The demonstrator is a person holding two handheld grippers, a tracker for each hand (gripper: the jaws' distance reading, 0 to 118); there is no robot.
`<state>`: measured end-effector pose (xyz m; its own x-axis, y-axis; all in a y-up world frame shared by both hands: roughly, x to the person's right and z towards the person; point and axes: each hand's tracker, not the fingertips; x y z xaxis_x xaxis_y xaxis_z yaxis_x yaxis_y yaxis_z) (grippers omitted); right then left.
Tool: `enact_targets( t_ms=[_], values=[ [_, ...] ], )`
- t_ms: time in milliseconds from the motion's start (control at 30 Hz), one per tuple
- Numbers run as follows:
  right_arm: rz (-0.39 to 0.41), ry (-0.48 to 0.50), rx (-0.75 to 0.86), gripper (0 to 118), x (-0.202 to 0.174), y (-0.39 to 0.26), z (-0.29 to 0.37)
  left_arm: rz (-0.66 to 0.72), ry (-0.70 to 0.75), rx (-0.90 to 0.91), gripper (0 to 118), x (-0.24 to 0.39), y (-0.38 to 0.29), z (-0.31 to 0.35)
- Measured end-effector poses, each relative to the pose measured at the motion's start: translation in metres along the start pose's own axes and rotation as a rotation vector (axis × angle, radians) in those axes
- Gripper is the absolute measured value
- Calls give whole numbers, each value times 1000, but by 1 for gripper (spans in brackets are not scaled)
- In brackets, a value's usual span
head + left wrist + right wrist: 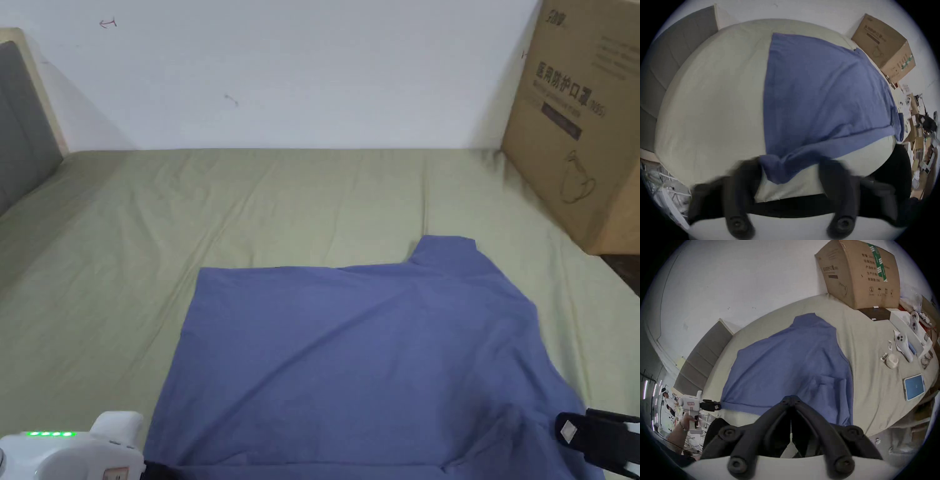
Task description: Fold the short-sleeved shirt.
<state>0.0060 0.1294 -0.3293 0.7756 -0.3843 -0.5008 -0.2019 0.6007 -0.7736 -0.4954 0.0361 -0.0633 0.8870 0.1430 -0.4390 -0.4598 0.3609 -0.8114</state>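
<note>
Your left tongs [789,172] are gaping around the blue shirt [356,356] corner. Your right tongs [791,400] are pinching its near edge, and the shirt is stretching away across the bed [250,200].

Bed [281,194] bare behind and left of blue shirt [350,362]: wide room there. Big cardboard box [581,119] blocks far right corner. Wall [281,69] behind, grey headboard [19,119] at left. Tablet [914,387], cup [891,361], controllers [903,344] crowd right edge.

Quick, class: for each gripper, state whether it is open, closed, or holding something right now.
Left gripper: open, jaws wide apart, a bunched shirt corner lying between them.
Right gripper: closed, apparently pinching the shirt's near edge.
</note>
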Motion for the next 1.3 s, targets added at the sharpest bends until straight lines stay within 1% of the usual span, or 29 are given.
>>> enact_targets(
  t_ms=[33,67,100,133,200,233,267,300,333,367,400,433,500,533,567,600,633,700,733,767,800,833,867,900,933,1067,1200,1267,1300],
  values=[
    [-9,-10,-8,0,4,-1,0,-30,38,8,14,3,-2,0],
    [-8,-1,-18,0,8,-2,-1,-40,73,56,3,9,-5,4],
    [8,15,-54,0,11,-3,-3,-32,53,62,3,9,-6,7],
    [46,-4,-86,0,12,-5,-5,-12,23,63,3,8,-5,9],
    [117,-89,-131,0,13,-9,-10,23,32,113,3,8,-11,21],
    [130,-121,-166,0,22,-11,-18,38,23,135,3,8,-13,27],
    [119,-156,-217,0,29,-12,-26,50,7,147,3,7,-14,31],
    [98,-189,-271,22,33,-13,-33,58,-1,158,3,6,-15,35],
    [76,-256,-325,91,39,-16,-43,61,-3,164,3,6,-16,38],
    [65,-317,-387,118,47,-24,-54,58,-4,171,3,7,-17,42],
    [77,-310,-379,115,54,-26,-53,53,-3,176,3,8,-17,43],
    [82,-291,-389,115,61,-24,-59,44,3,182,3,9,-17,45],
    [75,-315,-434,111,70,-34,-71,27,11,185,3,20,-17,50],
    [87,-319,-453,103,73,-38,-77,21,15,185,3,21,-17,51],
    [99,-303,-460,89,76,-40,-81,18,19,185,3,22,-17,51],
    [104,-281,-470,63,79,-40,-83,16,21,185,3,25,-16,52],
    [109,-267,-476,28,73,-41,-82,17,22,185,3,25,-16,52],
    [171,-355,-431,14,67,-42,-73,24,22,185,3,25,-16,52],
    [167,-274,-420,8,67,-42,-67,26,16,188,3,26,-17,52],
    [136,-207,-402,5,65,-39,-59,30,19,191,3,26,-17,53],
    [136,-216,-391,5,63,-38,-53,33,24,193,3,26,-18,54],
    [159,-242,-386,5,61,-38,-48,33,27,196,3,27,-19,55],
    [192,-248,-371,5,59,-37,-43,34,30,200,3,27,-20,56],
    [200,-243,-361,5,60,-35,-38,36,31,205,3,27,-20,57],
    [191,-238,-346,5,59,-33,-33,35,31,211,3,26,-21,58],
    [115,-188,-221,5,54,-14,-11,36,43,245,3,27,-13,62],
    [-24,-110,-130,5,51,26,-8,52,36,289,3,20,15,59],
    [-52,-84,-97,5,49,53,-19,55,26,298,3,21,41,56],
    [-44,-93,-98,5,48,66,-27,57,25,299,3,20,53,52]
  ],
)
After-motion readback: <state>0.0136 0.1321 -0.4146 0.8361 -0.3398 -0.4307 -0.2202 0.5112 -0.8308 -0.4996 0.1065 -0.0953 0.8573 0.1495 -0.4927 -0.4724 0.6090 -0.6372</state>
